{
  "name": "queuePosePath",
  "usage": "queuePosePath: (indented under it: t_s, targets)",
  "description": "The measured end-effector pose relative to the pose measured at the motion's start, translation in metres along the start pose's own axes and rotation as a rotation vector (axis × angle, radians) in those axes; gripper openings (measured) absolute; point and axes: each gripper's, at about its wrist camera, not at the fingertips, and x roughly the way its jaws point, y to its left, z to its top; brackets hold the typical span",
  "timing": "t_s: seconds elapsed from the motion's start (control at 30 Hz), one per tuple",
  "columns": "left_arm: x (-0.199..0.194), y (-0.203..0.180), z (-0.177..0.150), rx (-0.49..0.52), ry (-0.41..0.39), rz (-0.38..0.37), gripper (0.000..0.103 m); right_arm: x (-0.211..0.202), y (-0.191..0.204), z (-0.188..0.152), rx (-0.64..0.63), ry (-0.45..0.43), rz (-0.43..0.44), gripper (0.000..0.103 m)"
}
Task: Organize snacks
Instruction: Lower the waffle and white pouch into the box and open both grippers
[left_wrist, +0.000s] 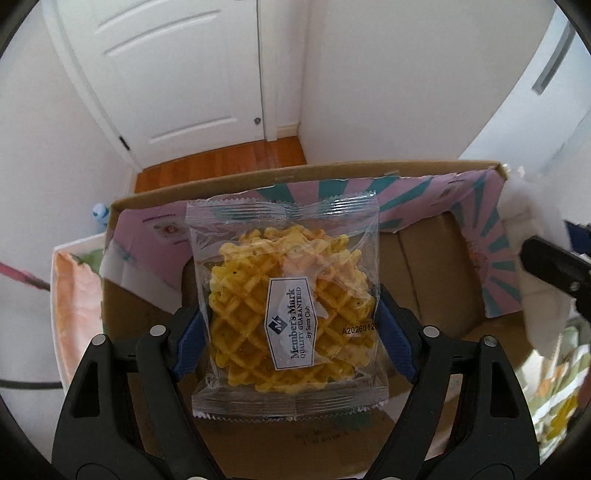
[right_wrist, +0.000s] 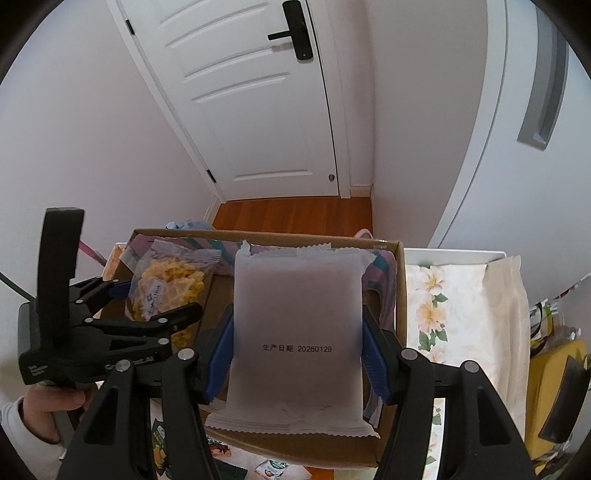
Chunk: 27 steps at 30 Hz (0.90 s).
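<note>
Above floral tablecloth (right_wrist: 461, 302), open cardboard box (left_wrist: 436, 273); left claw (left_wrist: 291, 332) clamping waffle-cracker packet (left_wrist: 284, 306), right claw (right_wrist: 295, 354) clamping frosted packet (right_wrist: 295, 332).

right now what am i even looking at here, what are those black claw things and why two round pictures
The black claws are handheld two-finger grippers, one in each of a person's hands, each carrying a wide-angle camera looking along its fingers. The left gripper is shut on a clear waffle snack packet. The right gripper is shut on a frosted white packet printed with a date. Both hang over an open cardboard box. The right view also shows the left gripper from the side, and a floral cloth beside the box.
</note>
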Motion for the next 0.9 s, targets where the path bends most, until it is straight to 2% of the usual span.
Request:
queuePosePath:
  t_s: [0.07, 0.23, 0.47, 0.73, 0.9]
  targets:
    - [0.001, -0.004, 0.0, 0.024, -0.006, 0.039, 0.102, -0.001, 0.0, 0.0, 0.006, 0.002, -0.002, 0.057]
    - [-0.015, -0.006, -0.007, 0.043, -0.047, 0.07, 0.102, 0.0, -0.006, 0.001, 0.019, 0.002, -0.004, 0.057]
    - [-0.045, 0.012, -0.026, -0.023, -0.08, 0.065, 0.102, 0.006, 0.002, -0.004, 0.017, 0.024, -0.009, 0.057]
    - [-0.06, 0.025, -0.041, -0.055, -0.094, 0.069, 0.102, 0.055, 0.011, -0.005, 0.019, 0.137, 0.001, 0.057]
    - [-0.064, 0.028, -0.044, -0.061, -0.084, 0.074, 0.102, 0.077, 0.014, -0.004, 0.022, 0.165, 0.015, 0.058]
